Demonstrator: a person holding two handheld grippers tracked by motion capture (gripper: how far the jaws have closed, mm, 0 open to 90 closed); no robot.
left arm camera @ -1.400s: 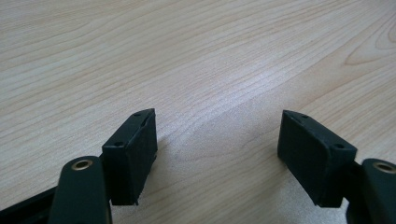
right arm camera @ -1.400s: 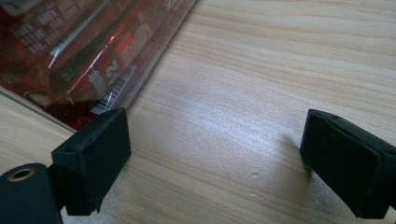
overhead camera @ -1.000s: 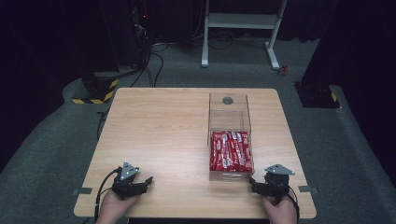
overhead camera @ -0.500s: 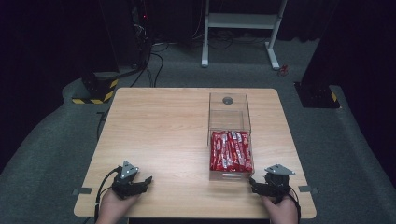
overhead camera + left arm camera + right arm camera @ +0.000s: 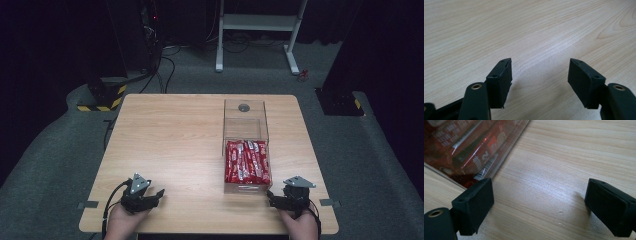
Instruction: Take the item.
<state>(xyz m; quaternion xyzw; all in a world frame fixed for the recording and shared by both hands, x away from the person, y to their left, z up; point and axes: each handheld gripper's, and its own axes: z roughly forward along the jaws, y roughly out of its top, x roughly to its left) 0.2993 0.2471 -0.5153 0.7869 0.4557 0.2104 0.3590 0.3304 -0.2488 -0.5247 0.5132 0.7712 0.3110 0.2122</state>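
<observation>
Both sets of fingers spread wide w/ nothing between them: left gripper (image 5: 150, 196) low over bare table (image 5: 170, 140) at near-left edge, its fingers (image 5: 500, 80) over wood only; right gripper (image 5: 278, 200) at near-right edge, one of its fingers (image 5: 475, 202) just beside the clear box (image 5: 245, 145) corner, touching or not can't tell. Red snack packs (image 5: 247, 161) fill the box's near half, far half looks empty. Packs prob. light, soft, crinkly, slick foil wrap, so best pinch one across its narrow middle from above; box is stiff, smooth plastic and likely slides if nudged.
</observation>
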